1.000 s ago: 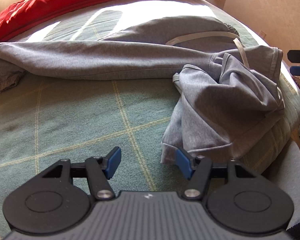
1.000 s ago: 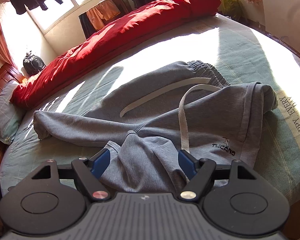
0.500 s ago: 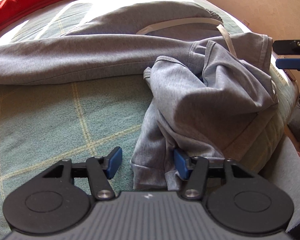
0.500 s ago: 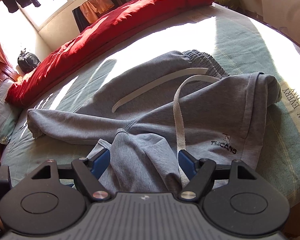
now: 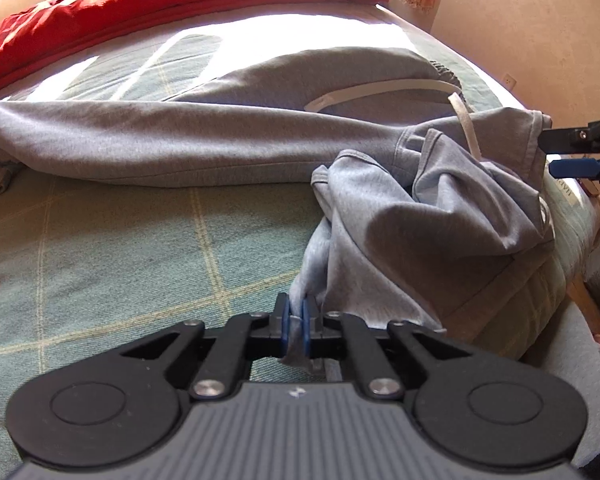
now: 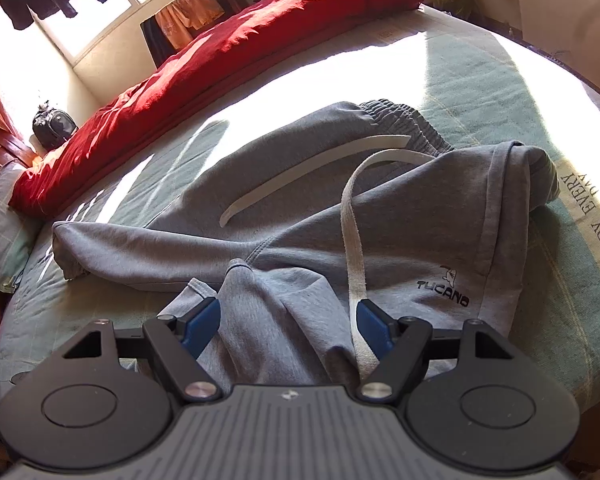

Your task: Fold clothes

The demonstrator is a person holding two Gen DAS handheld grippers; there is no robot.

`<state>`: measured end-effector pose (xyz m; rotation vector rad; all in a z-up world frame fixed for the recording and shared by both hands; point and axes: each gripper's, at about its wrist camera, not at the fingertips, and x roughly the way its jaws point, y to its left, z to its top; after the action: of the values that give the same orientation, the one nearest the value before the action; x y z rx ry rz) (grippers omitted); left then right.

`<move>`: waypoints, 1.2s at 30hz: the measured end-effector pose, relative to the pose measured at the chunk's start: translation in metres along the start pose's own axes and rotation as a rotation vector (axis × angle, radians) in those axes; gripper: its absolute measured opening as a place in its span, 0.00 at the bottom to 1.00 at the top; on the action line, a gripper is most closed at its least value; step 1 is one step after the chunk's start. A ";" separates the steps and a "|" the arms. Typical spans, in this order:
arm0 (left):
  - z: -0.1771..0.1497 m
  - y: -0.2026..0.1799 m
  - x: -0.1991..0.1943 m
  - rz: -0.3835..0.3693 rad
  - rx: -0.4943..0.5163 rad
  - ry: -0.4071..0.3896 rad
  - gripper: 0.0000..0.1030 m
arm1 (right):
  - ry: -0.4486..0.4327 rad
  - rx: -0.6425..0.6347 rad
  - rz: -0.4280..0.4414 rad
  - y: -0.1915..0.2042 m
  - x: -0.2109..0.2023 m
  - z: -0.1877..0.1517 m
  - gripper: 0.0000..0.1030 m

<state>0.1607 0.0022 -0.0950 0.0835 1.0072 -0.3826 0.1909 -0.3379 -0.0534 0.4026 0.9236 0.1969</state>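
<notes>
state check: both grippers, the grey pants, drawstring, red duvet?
Left gripper: shut on the hem of the crumpled leg.
Right gripper: open, fingers astride a bunched fold.
Grey cotton sweatpants: unfolded; one leg flat, the other crumpled.
White flat drawstring: loose, untied.
Red quilted duvet: bunched along the far side.

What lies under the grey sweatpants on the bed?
Under the grey sweatpants only the green checked bedcover shows around them. Anything beneath the crumpled part is covered.
</notes>
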 end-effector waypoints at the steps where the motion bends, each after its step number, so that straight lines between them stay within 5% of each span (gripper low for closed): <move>1: 0.000 0.003 -0.004 0.013 -0.009 -0.004 0.04 | -0.002 0.000 0.001 0.000 -0.001 0.000 0.76; 23: -0.054 0.117 -0.118 0.324 -0.315 -0.128 0.04 | -0.021 -0.047 0.020 0.024 -0.014 0.000 0.77; 28: -0.065 0.137 -0.138 0.513 -0.302 -0.152 0.00 | -0.023 -0.066 0.018 0.030 -0.015 0.002 0.77; 33: -0.075 0.171 -0.154 0.410 -0.373 -0.105 0.06 | -0.018 -0.057 0.007 0.028 -0.011 0.003 0.77; 36: -0.079 0.166 -0.139 0.348 -0.348 -0.066 0.28 | -0.005 -0.059 0.006 0.030 -0.006 0.003 0.77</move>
<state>0.0892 0.2144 -0.0389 -0.0682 0.9595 0.1088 0.1897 -0.3130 -0.0350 0.3511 0.9100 0.2279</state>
